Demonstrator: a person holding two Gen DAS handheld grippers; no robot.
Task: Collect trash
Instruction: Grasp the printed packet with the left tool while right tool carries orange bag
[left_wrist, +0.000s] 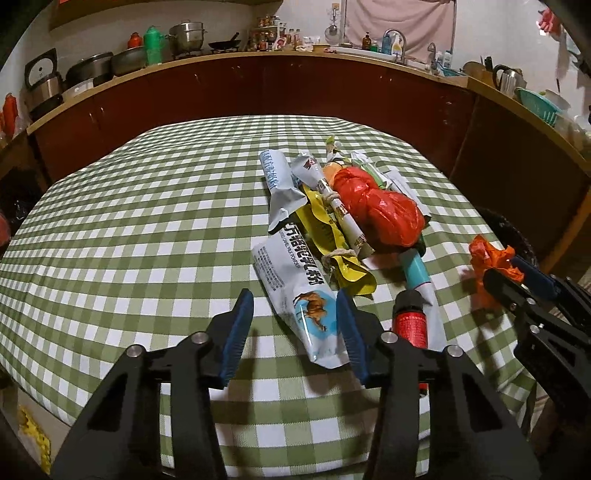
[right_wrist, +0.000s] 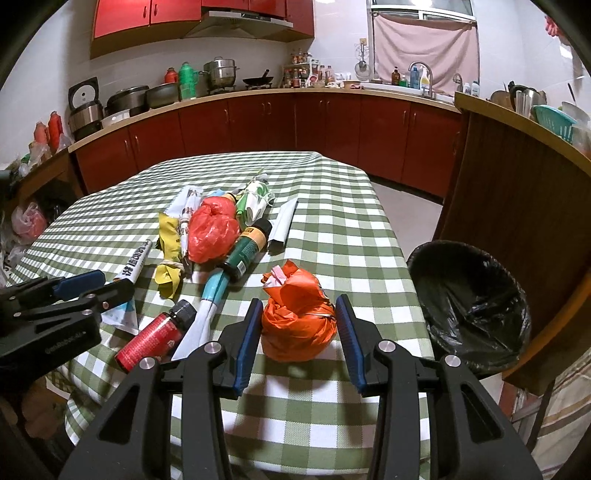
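My right gripper (right_wrist: 299, 325) is closed on a crumpled orange bag (right_wrist: 297, 321), both blue pads pressed against its sides, just above the checked tablecloth (right_wrist: 332, 229) near the table's right edge. My left gripper (left_wrist: 295, 325) stands half open around the lower end of a white milk powder pouch (left_wrist: 295, 291); the right pad touches it, the left pad is clear. No earlier view here, so I only report that. Beyond the pouch lie the rest of the trash: a red bag (left_wrist: 373, 206), a yellow wrapper (left_wrist: 332, 236), a red bottle (left_wrist: 408, 325). The black-lined bin (right_wrist: 469, 306) sits beside the table, right of the orange bag.
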